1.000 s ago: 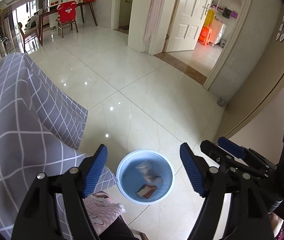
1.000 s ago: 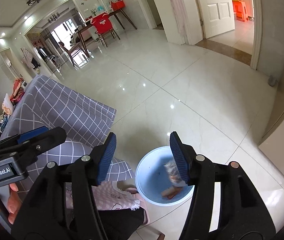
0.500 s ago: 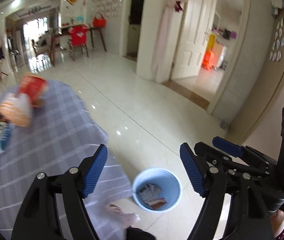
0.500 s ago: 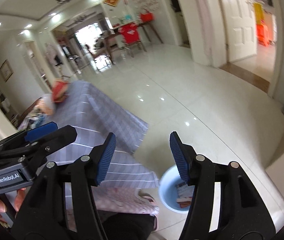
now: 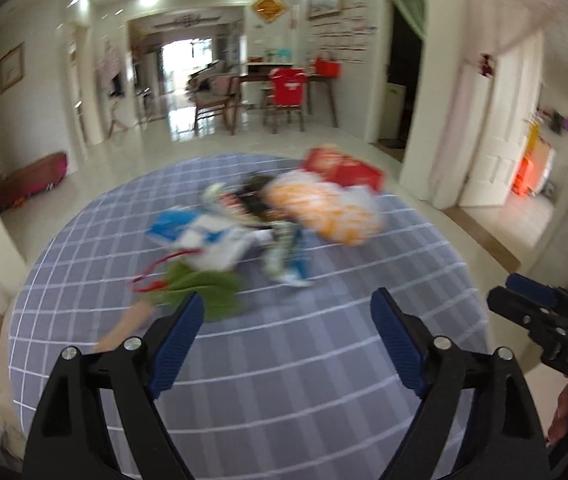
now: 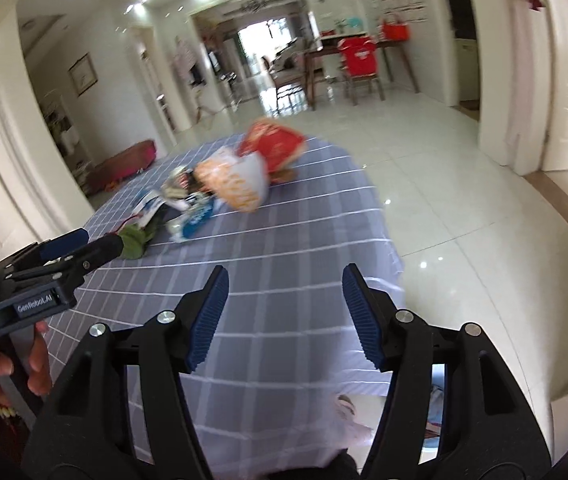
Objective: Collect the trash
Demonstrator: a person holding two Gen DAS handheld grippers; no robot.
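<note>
Above the tablecloth, empty claws.

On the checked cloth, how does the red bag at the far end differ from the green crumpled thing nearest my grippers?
The red bag is at the far end of the pile on the checked cloth; the green crumpled thing is the nearest piece, just ahead of the left gripper. The red bag looks bulkier and stands taller; the green thing lies low and flat. The red bag carries pale print; the green thing looks plain, though blur hides detail. Both rest on the cloth, ungripped.
</note>
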